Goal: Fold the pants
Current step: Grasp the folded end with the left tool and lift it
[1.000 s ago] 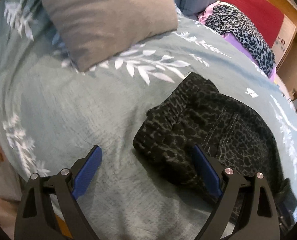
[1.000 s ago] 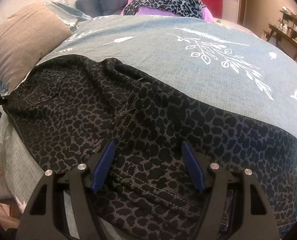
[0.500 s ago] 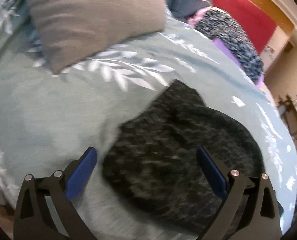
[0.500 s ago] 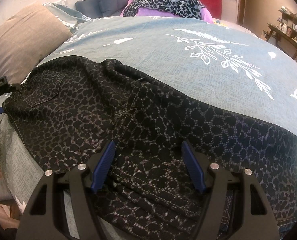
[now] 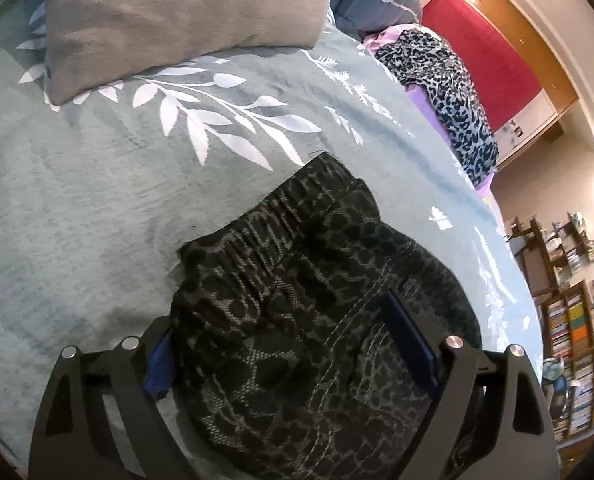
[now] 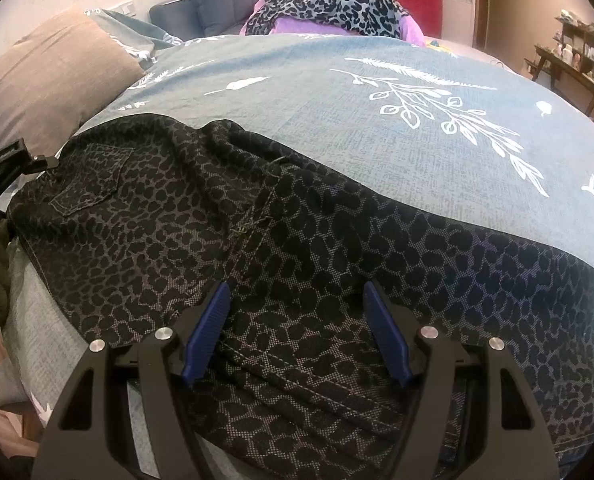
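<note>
Black leopard-print pants (image 6: 297,240) lie spread across the blue-grey bedspread, waistband to the left, legs to the right. In the left wrist view the elastic waistband (image 5: 281,216) bunches up between the open jaws of my left gripper (image 5: 281,320), with the near corner of the fabric over the left blue pad. My right gripper (image 6: 297,304) is open over the near edge of the pants by the crotch seam, jaws on either side of the cloth. The left gripper also shows at the far left of the right wrist view (image 6: 5,160).
A beige pillow (image 5: 177,12) lies at the head of the bed (image 5: 77,200). A leopard-print blanket on purple cloth (image 6: 329,0) sits at the far side by a red headboard. Bookshelves (image 5: 577,340) stand to the right. The bed's near edge is just below the pants.
My left gripper has swung right and pushed forward onto the waistband corner, which now sits between its jaws. The right gripper and the pants under it have stayed still.
</note>
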{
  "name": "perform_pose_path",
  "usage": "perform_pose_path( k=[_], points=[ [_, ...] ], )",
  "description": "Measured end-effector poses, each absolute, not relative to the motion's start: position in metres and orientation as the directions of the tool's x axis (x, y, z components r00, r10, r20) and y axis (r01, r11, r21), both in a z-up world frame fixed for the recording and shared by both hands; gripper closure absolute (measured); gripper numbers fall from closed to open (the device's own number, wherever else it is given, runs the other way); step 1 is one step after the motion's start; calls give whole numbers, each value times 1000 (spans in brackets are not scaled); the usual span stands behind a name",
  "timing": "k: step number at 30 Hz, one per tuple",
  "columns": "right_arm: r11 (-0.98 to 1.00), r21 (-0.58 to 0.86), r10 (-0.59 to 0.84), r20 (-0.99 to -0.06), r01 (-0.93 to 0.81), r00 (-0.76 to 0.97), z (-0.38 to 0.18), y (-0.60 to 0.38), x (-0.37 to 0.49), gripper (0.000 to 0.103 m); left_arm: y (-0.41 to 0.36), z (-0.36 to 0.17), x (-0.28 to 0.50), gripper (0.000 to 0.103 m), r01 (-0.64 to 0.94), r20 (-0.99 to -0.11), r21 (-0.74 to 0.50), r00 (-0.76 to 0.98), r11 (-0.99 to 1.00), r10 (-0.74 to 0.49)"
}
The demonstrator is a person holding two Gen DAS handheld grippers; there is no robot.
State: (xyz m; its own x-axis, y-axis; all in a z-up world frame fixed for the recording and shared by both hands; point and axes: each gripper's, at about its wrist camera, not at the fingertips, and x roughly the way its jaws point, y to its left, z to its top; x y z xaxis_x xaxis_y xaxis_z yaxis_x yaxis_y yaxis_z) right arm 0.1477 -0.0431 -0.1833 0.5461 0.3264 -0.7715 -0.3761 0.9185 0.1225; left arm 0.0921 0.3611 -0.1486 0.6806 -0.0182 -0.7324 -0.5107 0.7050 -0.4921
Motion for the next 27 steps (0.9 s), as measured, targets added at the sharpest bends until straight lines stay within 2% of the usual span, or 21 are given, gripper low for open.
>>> perform_pose_path(
  k=[2,5,6,7,10,13,15,18,22,24,25,27],
  points=[
    [918,123,327,-772,-376,546,-183,-43,148,32,360,-149,95,16,-503,-724,-505,690,701,-27],
    [918,123,327,-771,-376,546,-183,-43,148,32,363,-149,93,38,-481,-700,-561,710,674,-76],
    [919,122,326,-771,-376,547,-183,-43,148,32,365,-150,92,51,-483,-700,-573,709,662,-88],
    [919,121,325,-771,-376,548,-183,-43,148,32,367,-152,91,59,-491,-705,-576,704,654,-92],
    [919,122,327,-771,-376,547,-183,-43,147,32,372,-155,85,77,-503,-710,-584,697,637,-100],
    [919,121,325,-771,-375,548,-184,-42,147,32,372,-153,79,79,-493,-702,-594,704,635,-110],
    [919,121,325,-771,-375,548,-184,-43,147,32,368,-152,80,78,-513,-727,-546,683,662,-69],
    [919,124,327,-770,-375,547,-184,-43,147,32,362,-153,84,65,-561,-753,-468,658,683,24],
    [919,123,326,-770,-374,548,-184,-42,147,32,355,-154,94,58,-589,-771,-394,630,706,96],
    [919,123,327,-770,-374,548,-184,-42,147,32,355,-153,97,61,-585,-778,-387,622,712,88],
    [919,125,328,-770,-374,547,-184,-42,147,32,356,-153,96,73,-572,-773,-405,631,713,67],
    [919,128,329,-769,-373,547,-183,-43,146,32,359,-149,95,82,-533,-754,-459,657,711,6]
  ],
)
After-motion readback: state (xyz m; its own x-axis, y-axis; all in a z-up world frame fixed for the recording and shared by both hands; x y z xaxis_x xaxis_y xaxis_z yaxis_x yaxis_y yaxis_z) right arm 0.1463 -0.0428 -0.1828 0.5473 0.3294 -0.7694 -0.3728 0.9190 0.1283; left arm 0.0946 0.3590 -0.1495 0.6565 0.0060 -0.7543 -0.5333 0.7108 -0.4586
